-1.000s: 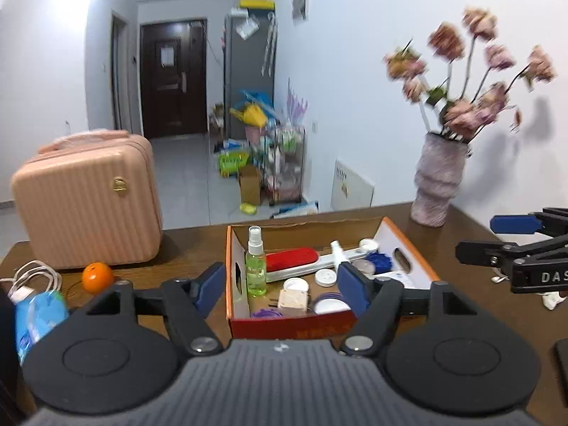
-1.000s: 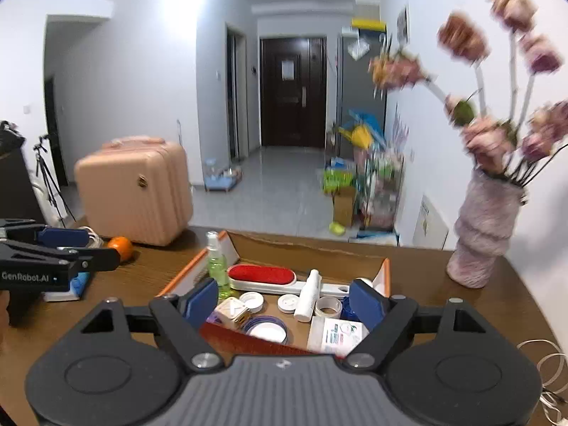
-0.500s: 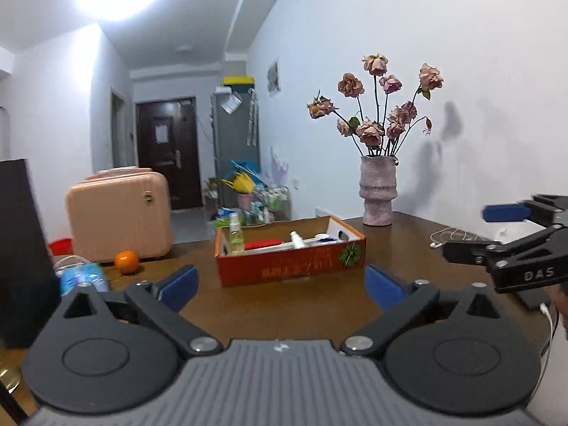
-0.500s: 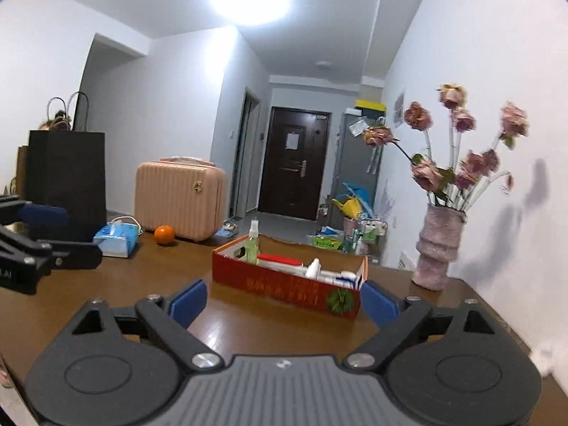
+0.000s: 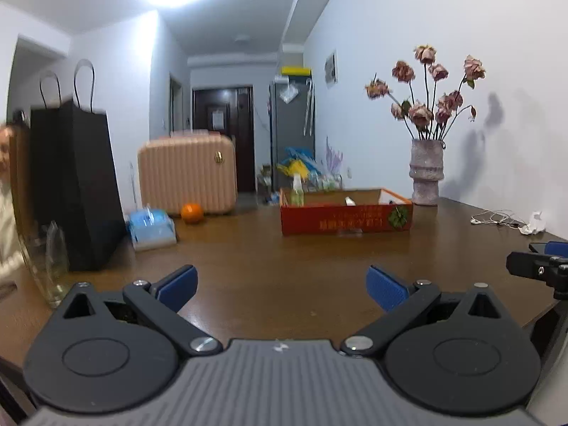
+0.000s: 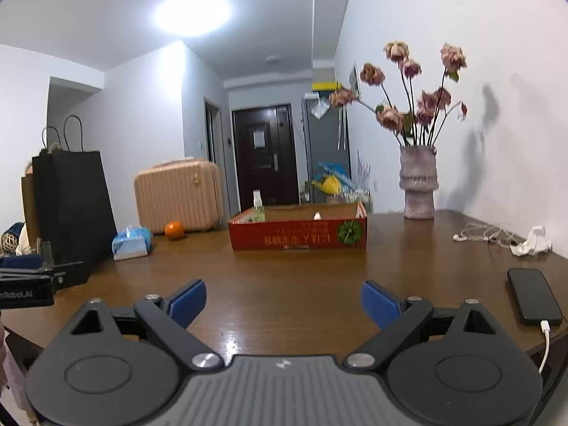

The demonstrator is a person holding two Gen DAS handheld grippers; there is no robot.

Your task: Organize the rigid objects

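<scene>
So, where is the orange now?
In both views the orange sits left of the red box, in front of the pink suitcase.

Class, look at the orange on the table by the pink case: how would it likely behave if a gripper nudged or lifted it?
The orange looks round, so a nudge would probably roll it across the smooth table. Its curved skin may slip between flat pads. It appears firm enough to lift gently.

a blown-out ceiling light (image 6: 193, 17) glares, flower shadows fall on the wall, fisheye edges bend and blur.
</scene>
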